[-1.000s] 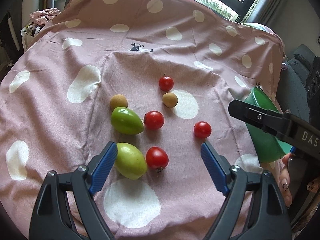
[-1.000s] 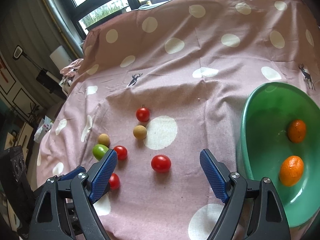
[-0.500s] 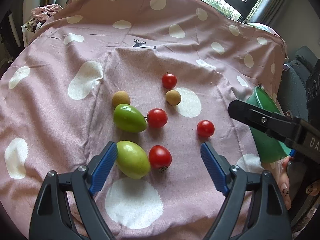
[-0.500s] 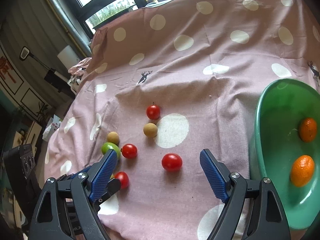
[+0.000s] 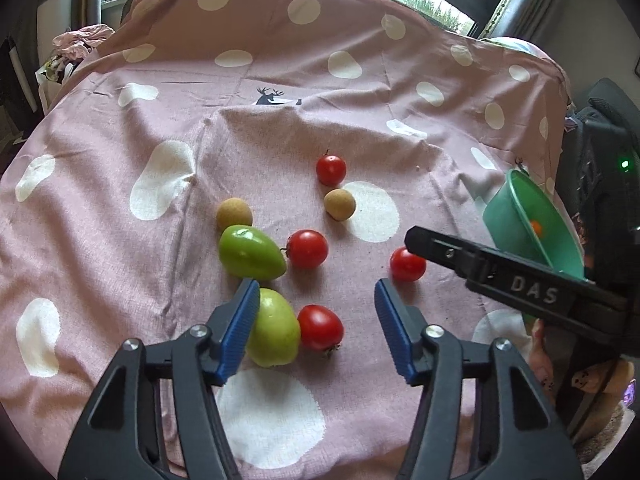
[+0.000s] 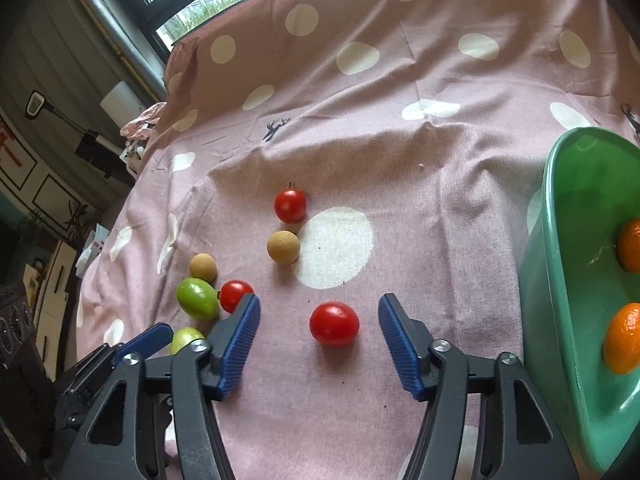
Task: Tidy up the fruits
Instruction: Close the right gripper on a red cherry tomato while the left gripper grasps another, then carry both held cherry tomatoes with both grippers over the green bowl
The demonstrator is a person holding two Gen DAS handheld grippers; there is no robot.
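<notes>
L grip point(image 5: 316, 320) narrowed vs 0.5 s ago, part-open, nothing held, straddling red tomato point(image 5: 320, 327) + pale green fruit point(image 5: 276, 332) | R grip point(image 6: 319, 334) also narrower, empty, framing lone tomato point(image 6: 334, 323) on cloth point(image 6: 400, 160) | bowl point(image 6: 560, 280) at R w/ 2 oranges | likely both closing for pick, 8 fruit left out

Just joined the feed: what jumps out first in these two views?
Small fruits lie scattered on the pink spotted cloth: red tomatoes, two green fruits and two tan ones. The right hand-held gripper is open around one red tomato. The green bowl at the right holds two oranges.
</notes>
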